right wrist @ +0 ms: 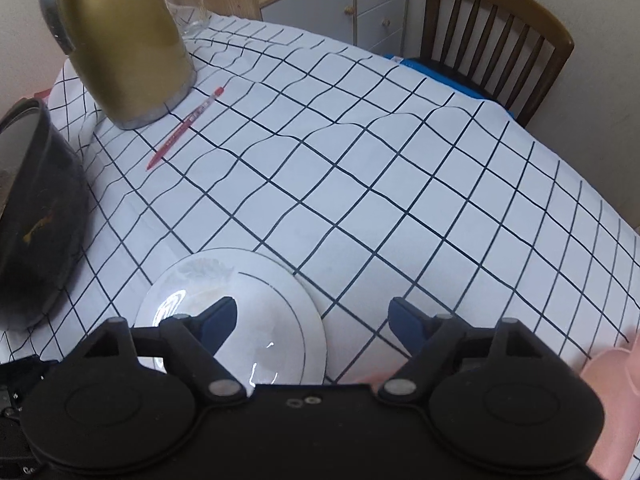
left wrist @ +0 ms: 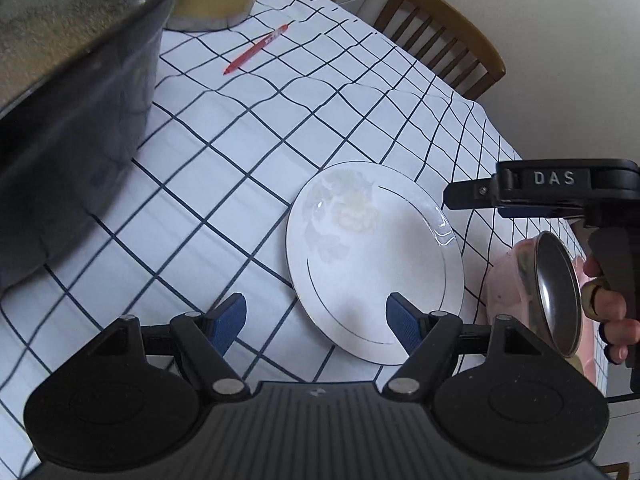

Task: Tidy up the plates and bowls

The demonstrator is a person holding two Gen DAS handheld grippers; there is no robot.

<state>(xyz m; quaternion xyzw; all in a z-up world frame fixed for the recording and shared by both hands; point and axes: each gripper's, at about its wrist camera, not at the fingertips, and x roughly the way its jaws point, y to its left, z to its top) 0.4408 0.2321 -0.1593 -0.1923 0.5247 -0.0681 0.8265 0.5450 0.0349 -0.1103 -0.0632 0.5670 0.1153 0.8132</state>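
Observation:
A white plate with a thin dark ring lies on the checked tablecloth; it also shows in the right wrist view. My left gripper is open and empty, its right fingertip over the plate's near rim. My right gripper is open and empty, hovering above the plate's right edge; its body shows in the left wrist view. A small metal bowl stands on edge against a pink plate at the right. A large dark bowl stands at the left, also in the right wrist view.
A gold kettle stands at the back left with a red pen beside it. A clear glass jug is behind it. A wooden chair stands at the table's far side. The table edge drops off at the right.

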